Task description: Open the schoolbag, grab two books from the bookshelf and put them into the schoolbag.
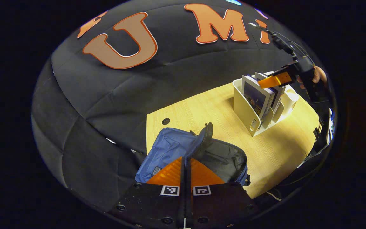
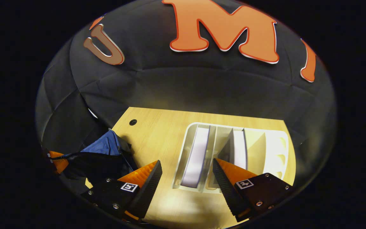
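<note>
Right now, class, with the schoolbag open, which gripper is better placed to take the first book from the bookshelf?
The right gripper: its jaws are open directly above the bookshelf, straddling a book. The left gripper is shut, holding the schoolbag flap, away from the shelf.

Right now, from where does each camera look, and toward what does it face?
Left gripper view: rides the shut left gripper, above the open schoolbag, facing across the table to the bookshelf; a hand shows.
Right gripper view: rides the open right gripper, looking down into the bookshelf and books.
Both share schoolbag, bookshelf, table.
</note>
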`<state>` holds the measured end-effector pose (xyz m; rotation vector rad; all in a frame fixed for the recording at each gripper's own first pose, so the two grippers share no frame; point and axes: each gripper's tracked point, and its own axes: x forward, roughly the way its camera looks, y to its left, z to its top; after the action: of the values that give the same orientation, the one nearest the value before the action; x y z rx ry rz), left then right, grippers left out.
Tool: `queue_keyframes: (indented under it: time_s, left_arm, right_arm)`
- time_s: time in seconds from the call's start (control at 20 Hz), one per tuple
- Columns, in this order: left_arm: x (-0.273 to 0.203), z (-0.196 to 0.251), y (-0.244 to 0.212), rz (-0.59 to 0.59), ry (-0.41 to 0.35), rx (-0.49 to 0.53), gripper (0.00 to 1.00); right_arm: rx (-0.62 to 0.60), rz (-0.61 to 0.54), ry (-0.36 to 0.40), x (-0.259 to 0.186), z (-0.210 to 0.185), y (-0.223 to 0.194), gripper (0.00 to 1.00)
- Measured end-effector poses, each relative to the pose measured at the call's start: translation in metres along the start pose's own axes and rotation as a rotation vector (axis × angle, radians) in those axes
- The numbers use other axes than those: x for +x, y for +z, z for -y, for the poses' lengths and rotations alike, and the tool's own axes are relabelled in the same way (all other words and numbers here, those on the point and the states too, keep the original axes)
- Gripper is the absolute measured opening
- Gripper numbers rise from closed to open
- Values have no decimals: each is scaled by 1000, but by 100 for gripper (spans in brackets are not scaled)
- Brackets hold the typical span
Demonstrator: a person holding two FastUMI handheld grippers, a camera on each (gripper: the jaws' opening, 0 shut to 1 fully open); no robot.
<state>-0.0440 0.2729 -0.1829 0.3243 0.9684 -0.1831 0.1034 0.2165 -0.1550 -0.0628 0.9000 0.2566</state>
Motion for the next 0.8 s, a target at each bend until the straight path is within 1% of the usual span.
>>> queue_keyframes:
  time_s: [0.15,0.3,0.4,0.45,0.5,0.55,0.6,0.65,0.7,0.75,0.8]
  left_arm:
    - [8,5,-8,6,-51,-45,2]
    - [14,1,-8,17,-65,-66,2]
    - [15,-4,-14,17,-75,-79,2]
    - [18,-5,-16,18,-79,-86,2]
    - [19,-7,-18,17,-84,-95,2]
    - [19,-8,-19,17,-90,-103,2]
    - [20,-9,-21,17,-97,-110,1]
    - [21,-8,-24,18,-103,-116,2]
    - [22,-9,-27,16,-109,-122,2]
    - [23,-9,-28,15,-114,-128,2]
    - [24,-10,-29,15,-119,-133,2]
  right_arm:
    - [-11,-47,-52,19,7,7,96]
    - [-2,-108,-84,37,12,10,96]
    - [23,-145,-92,46,13,10,93]
    - [34,-158,-98,49,15,10,79]
    - [39,-171,-108,52,17,11,86]
    - [43,-193,-113,54,19,8,78]
    - [51,-223,-107,56,17,4,75]
    - [59,-259,-109,58,16,-3,64]
    - [63,-294,-117,56,18,-7,58]
    - [65,-311,-119,57,20,-8,42]
    - [56,-336,-123,56,21,-11,39]
